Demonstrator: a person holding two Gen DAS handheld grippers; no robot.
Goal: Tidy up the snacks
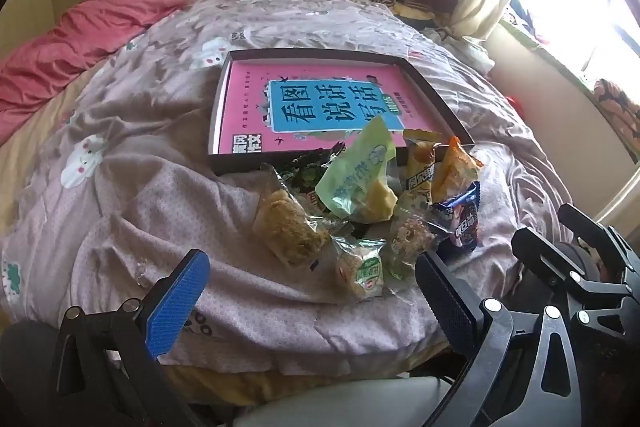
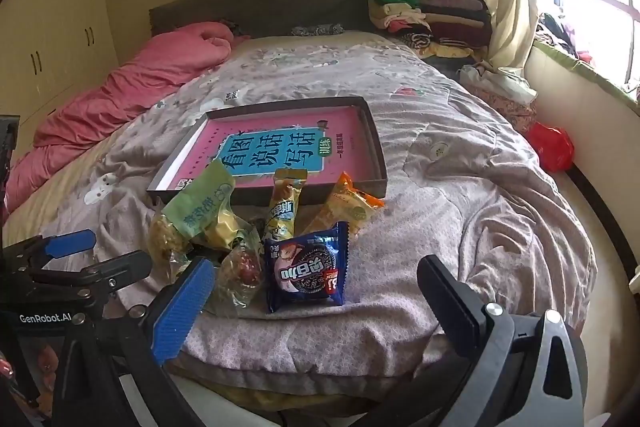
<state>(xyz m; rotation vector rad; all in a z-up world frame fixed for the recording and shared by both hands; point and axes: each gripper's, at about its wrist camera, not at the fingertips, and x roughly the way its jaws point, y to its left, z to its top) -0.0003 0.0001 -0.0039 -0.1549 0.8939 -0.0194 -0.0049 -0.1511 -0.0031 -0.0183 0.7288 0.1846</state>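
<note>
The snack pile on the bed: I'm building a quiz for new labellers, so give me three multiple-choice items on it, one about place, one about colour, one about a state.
1. Where does the snack pile lie?
A. Inside the tray
B. On the quilt, in front of the tray's near edge
C. On the pink blanket

2. What colour is the cookie packet nearest the right gripper?
A. Dark blue
B. Red
C. White

3. How do the right gripper's jaws stand?
A. Shut on a packet
B. Shut on nothing
C. Open, holding nothing

Answers:
1 B: the packets rest on the quilt before the tray, which holds only a pink book.
2 A: its wrapper is dark blue.
3 C: both fingers stand wide apart with only bedding between them.
</note>
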